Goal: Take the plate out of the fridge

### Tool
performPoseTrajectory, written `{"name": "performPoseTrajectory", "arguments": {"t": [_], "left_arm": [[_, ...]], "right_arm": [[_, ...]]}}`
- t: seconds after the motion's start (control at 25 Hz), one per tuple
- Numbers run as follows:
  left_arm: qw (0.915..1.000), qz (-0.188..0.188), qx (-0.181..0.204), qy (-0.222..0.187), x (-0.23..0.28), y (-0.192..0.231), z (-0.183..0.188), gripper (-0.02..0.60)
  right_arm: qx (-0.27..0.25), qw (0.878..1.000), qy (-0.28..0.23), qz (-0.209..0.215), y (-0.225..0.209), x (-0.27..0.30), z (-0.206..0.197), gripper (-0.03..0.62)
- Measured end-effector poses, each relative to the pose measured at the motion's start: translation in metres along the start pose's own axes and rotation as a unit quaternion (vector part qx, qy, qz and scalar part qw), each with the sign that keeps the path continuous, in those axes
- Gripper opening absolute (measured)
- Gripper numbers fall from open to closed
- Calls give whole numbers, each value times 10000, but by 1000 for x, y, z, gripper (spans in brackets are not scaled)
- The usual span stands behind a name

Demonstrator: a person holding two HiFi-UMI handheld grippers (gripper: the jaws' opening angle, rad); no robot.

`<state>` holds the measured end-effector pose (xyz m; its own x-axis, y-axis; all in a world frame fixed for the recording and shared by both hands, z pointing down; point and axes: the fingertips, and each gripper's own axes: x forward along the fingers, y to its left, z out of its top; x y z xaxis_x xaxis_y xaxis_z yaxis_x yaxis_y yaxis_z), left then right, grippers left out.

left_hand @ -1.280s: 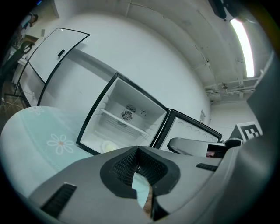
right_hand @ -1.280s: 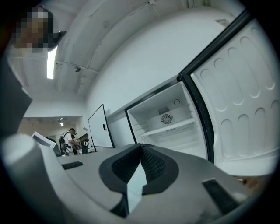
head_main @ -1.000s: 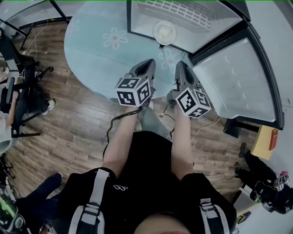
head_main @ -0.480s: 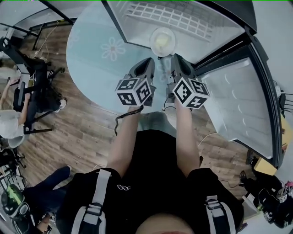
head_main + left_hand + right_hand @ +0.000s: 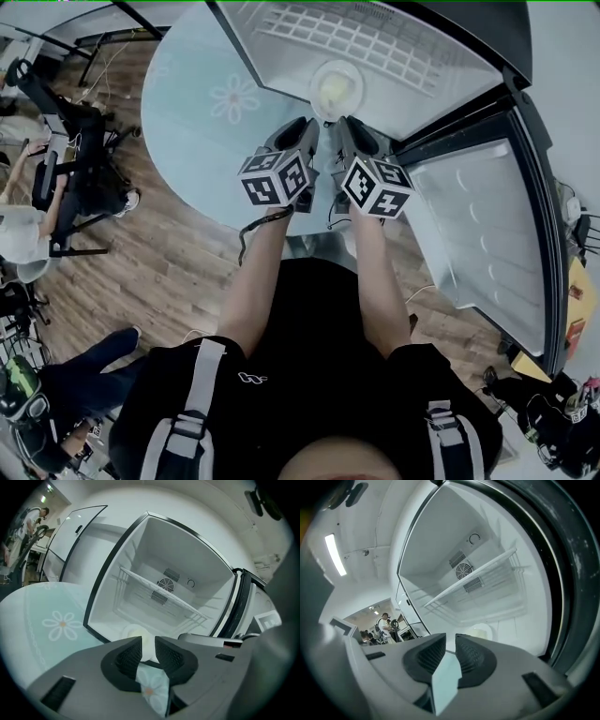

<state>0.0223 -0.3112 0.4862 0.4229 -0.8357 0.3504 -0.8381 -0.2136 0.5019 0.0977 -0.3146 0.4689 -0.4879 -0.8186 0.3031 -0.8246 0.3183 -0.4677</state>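
Note:
A small white plate (image 5: 336, 89) lies on the floor of the open fridge (image 5: 281, 66), just inside its front edge, under a wire shelf (image 5: 361, 33). It also shows as the plate (image 5: 136, 633) beyond my left jaws and the plate (image 5: 480, 631) beyond my right jaws. My left gripper (image 5: 306, 127) and right gripper (image 5: 343, 126) hang side by side just short of the plate. The jaws of the left gripper (image 5: 148, 651) and of the right gripper (image 5: 450, 651) are opening, a narrow gap between the pads, with nothing between them.
The fridge door (image 5: 478, 234) stands swung open at the right. A round pale-blue rug with daisies (image 5: 202, 103) lies in front of the fridge. At the left are chairs and people (image 5: 56, 187); a cable (image 5: 253, 234) hangs below the left gripper; clutter (image 5: 553, 422) is at lower right.
Both grippers have moved forward to the fridge opening, close to the plate. Their jaws, shut before, now stand slightly apart.

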Motion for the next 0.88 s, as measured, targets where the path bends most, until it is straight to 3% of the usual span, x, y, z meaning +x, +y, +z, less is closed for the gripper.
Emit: {"name": "performPoseTrajectory", "arguments": {"t": [0.4,0.88], "left_arm": [[9995,42,-16,313,20,4,0,89],[9965,103,-545,622,39,41,-31,92]], "right_arm": [[305,9992,75,-241,-18,-2,-17,67],[660,9968,299,-346,-38,11,-51,88]]}}
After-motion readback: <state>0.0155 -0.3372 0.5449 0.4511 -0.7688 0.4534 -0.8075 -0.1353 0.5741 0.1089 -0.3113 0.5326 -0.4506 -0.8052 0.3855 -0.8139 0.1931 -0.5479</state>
